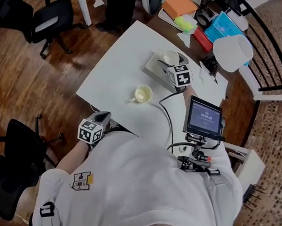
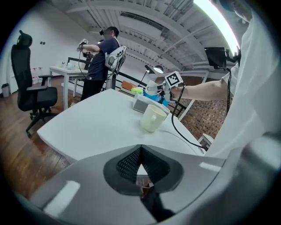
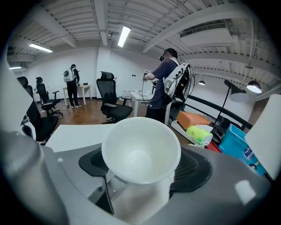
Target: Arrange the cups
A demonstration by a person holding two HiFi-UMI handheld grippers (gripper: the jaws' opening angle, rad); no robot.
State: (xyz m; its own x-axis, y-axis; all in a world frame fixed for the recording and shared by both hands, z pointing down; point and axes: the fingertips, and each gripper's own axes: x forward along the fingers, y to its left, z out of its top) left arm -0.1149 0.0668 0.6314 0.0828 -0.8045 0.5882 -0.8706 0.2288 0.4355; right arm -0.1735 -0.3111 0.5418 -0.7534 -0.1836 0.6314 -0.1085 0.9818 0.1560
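Note:
A cream mug (image 1: 142, 94) stands upright on the white table (image 1: 112, 73); the left gripper view shows this mug (image 2: 153, 117) ahead, handle toward me. My right gripper (image 1: 174, 68) is shut on a white cup (image 1: 171, 58), held above a grey box (image 1: 154, 67) at the table's right side. In the right gripper view the white cup (image 3: 140, 149) fills the space between the pads, mouth facing the camera, empty inside. My left gripper (image 1: 101, 121) hangs at the table's near edge, apart from the cream mug, its jaws shut on nothing (image 2: 140, 161).
A black cable (image 1: 167, 115) runs across the table from the grey box (image 2: 141, 103). A white lamp shade (image 1: 233, 52), a blue bin (image 1: 224, 26) and an orange box (image 1: 179, 6) crowd the far right. Office chairs (image 1: 48, 22) stand on the wooden floor. Another person (image 2: 100, 61) works at a far desk.

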